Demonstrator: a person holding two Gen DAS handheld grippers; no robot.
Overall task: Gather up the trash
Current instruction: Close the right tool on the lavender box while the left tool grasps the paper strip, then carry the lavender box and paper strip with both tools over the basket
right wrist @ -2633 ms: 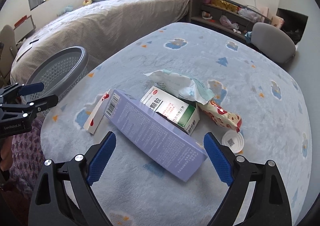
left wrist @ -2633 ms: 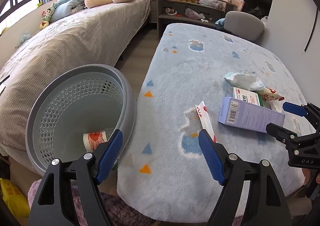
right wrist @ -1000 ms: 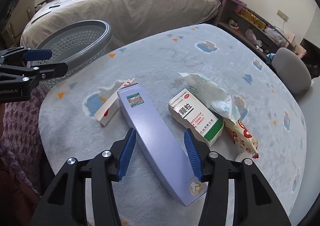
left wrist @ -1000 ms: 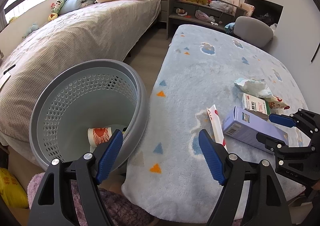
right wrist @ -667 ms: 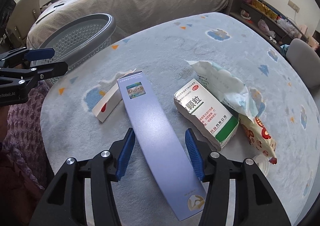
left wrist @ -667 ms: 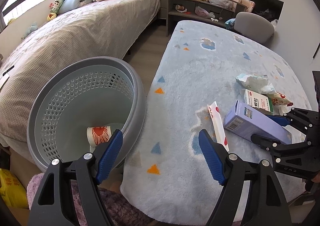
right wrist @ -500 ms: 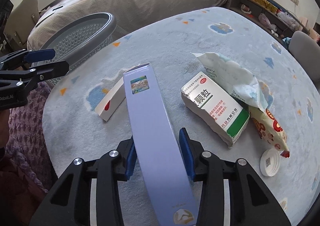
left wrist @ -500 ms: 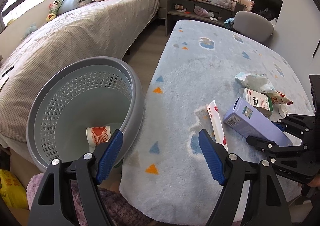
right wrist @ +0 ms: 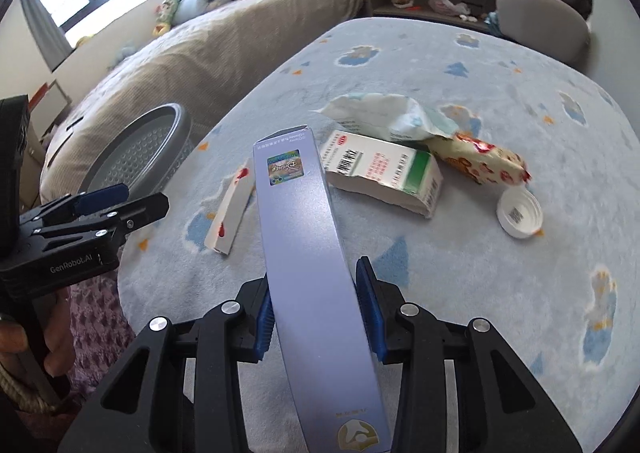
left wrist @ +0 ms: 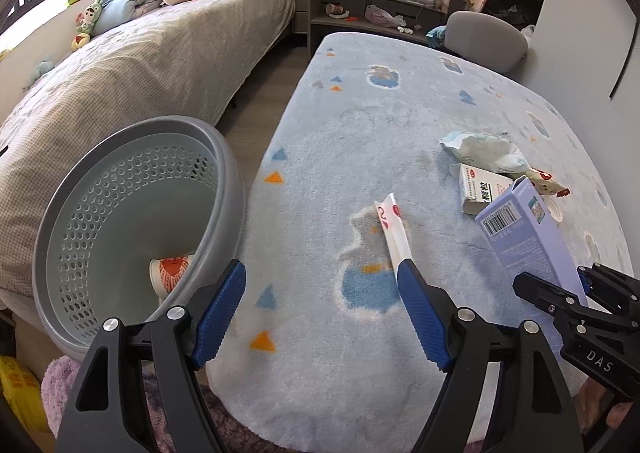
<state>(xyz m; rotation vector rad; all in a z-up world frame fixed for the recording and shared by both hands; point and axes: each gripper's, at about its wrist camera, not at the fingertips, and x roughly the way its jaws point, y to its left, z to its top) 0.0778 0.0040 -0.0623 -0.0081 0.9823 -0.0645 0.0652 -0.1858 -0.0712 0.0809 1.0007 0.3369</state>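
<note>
Pads of right hand-held gripper (right wrist: 318,307) clamp lavender box (right wrist: 304,229), tilted above rug.

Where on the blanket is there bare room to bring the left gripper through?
Bare blanket runs from the basket side to the slim red-and-white box, and across the far half toward the grey chair. Crowded: right side, around the green-and-white carton, wrappers and white cap.

open rug (left wrist: 360,141) beyond, basket (left wrist: 224,181) left, trash cluster (right wrist: 384,173) right
</note>
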